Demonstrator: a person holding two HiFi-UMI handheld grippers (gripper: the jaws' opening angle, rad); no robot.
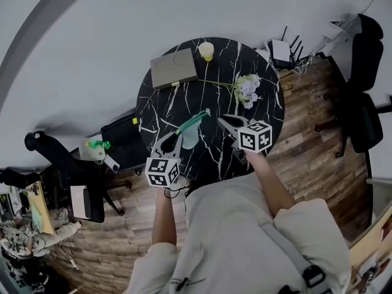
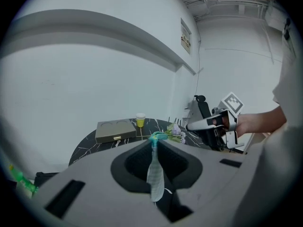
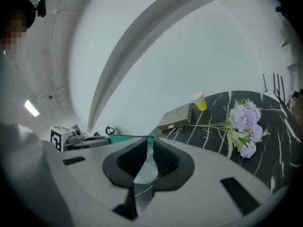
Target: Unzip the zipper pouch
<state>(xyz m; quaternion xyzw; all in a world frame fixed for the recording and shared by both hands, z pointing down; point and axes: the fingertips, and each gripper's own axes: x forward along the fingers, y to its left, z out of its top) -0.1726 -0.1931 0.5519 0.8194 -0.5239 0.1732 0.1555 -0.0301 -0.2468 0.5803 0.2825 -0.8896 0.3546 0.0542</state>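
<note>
left gripper [image 1: 177, 133] pinches one end of the zipper pouch [image 1: 191, 135]; right gripper [image 1: 221, 120] sits a little spread, empty. next, i think: grab the pull.

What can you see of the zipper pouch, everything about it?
The zipper pouch is small and flat, with a pale, see-through, mesh-looking body and a teal zipper band along one edge. It hangs tilted above the black marble table, one end pinched in the left gripper. The right gripper has its tips by the band's other end, jaws slightly apart and not clearly gripping. I can't tell whether the zipper is open.
</note>
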